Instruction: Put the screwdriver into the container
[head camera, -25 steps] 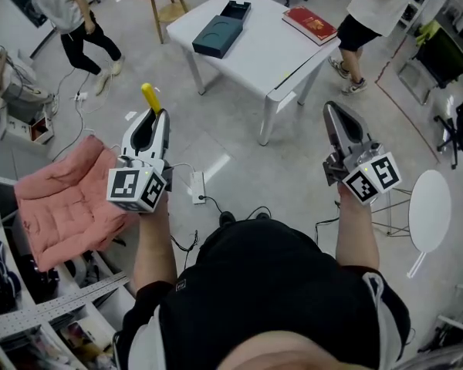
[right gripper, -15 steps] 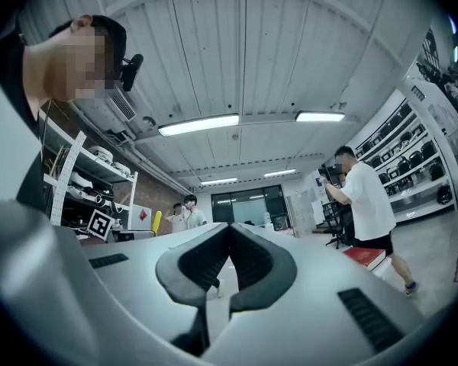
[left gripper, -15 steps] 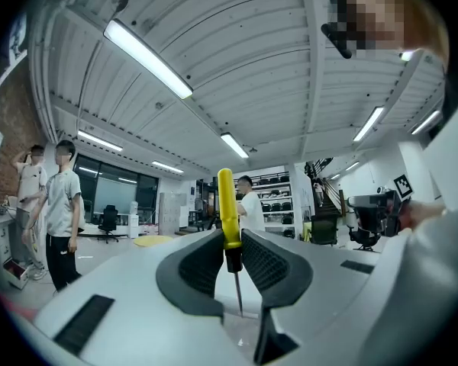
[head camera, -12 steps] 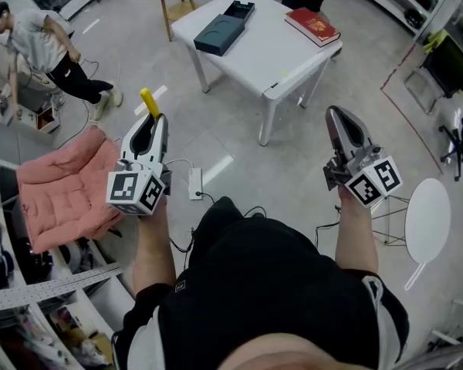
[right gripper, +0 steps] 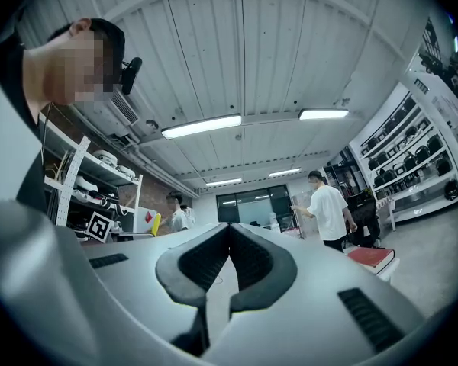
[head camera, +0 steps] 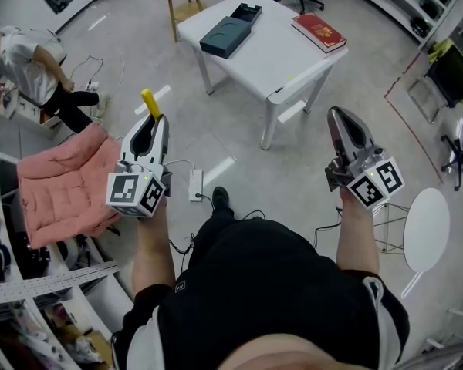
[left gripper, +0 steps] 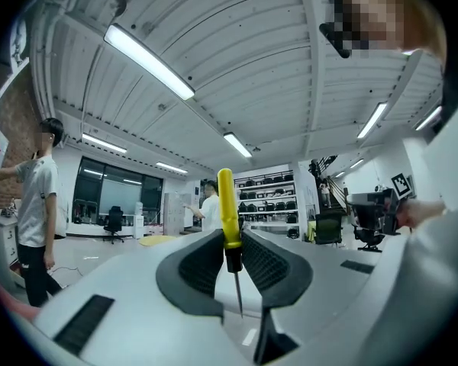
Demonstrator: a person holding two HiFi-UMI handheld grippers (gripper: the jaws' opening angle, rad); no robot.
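Screwdriver (left gripper: 226, 204) loss is the main danger now. The left claw (left gripper: 233, 239) is closed on it only at the black collar, where the yellow handle ends. The contact is short, so I think the tool can turn between the pads or slide out if the hand swings. The handle stands far out past the claw tips, and a knock on it would lever the tool loose.

Seen from the head view, the screwdriver is carried in the air above the floor (head camera: 239, 141), well apart from the white counter (head camera: 270, 56). A drop would end on the floor near the white power strip (head camera: 196, 185), not near the target. The right claw (right gripper: 229, 227) is closed with nothing between its pads, so it gives no support.

On the counter lie an open dark box (head camera: 245, 11), a flat dark teal case (head camera: 222, 37) and a red book (head camera: 319, 31). I judge that the open box is the container. It looks small, so a long tool released tilted could catch the rim or fall beside it.

The screwdriver is slim, with a smooth yellow handle, a black collar and a thin bare metal shaft that points back toward the hand. The tip is too small to tell its type.
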